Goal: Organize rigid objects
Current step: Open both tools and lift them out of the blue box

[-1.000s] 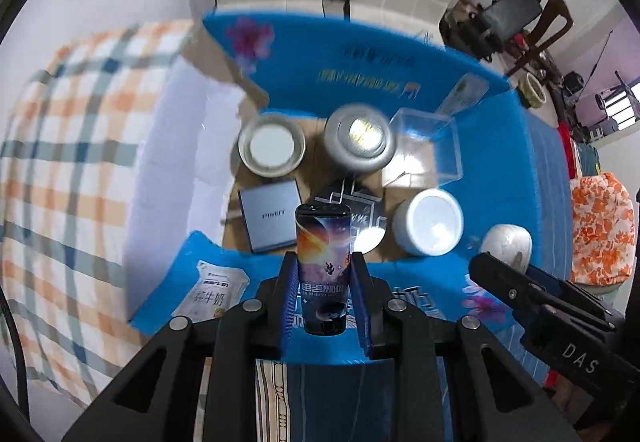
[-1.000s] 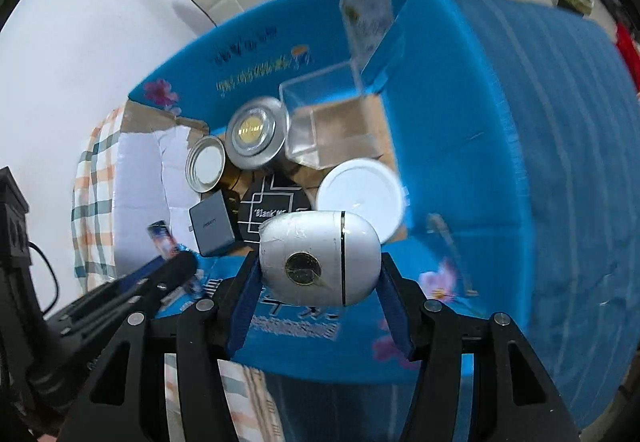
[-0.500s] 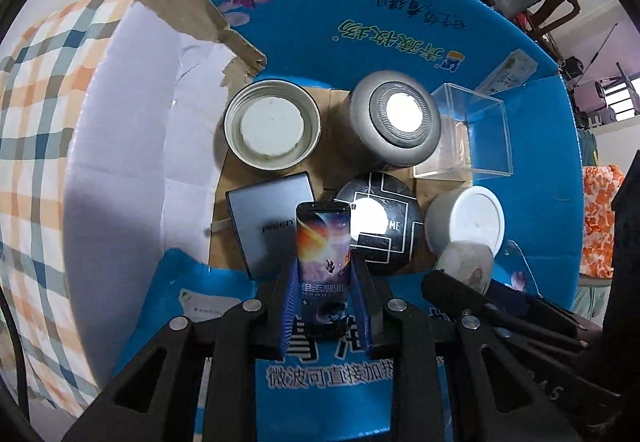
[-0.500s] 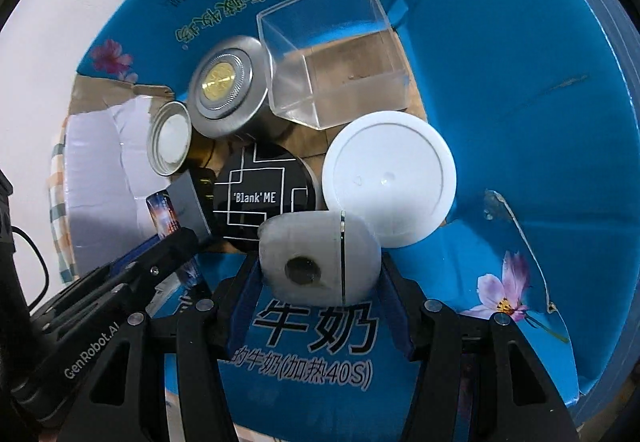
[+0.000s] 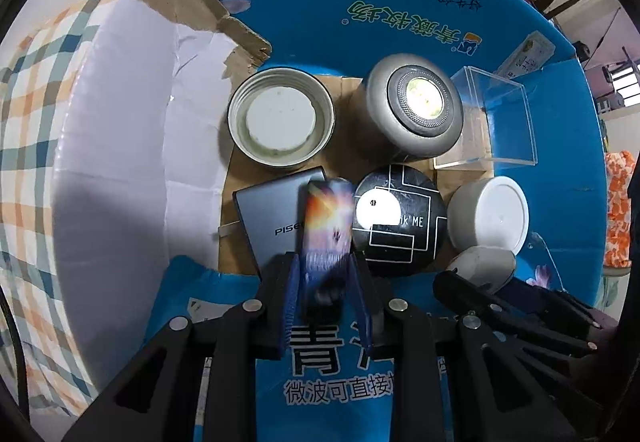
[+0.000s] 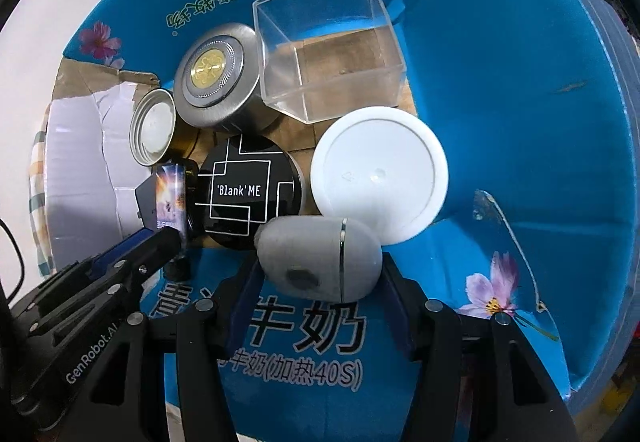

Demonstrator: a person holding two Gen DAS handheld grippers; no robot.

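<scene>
Crowding was the main risk, because the left hand-held gripper (image 5: 326, 274) gripped a printed tube (image 5: 328, 226) and the right hand-held gripper (image 6: 320, 274) clamped a white egg-shaped case (image 6: 320, 262) low inside the blue box (image 6: 520, 82), where releasing could knock the black round tin (image 6: 248, 190).

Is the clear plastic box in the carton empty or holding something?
Empty. Through the clear box only the carton's brown cardboard floor shows, and it stands open side up.
</scene>
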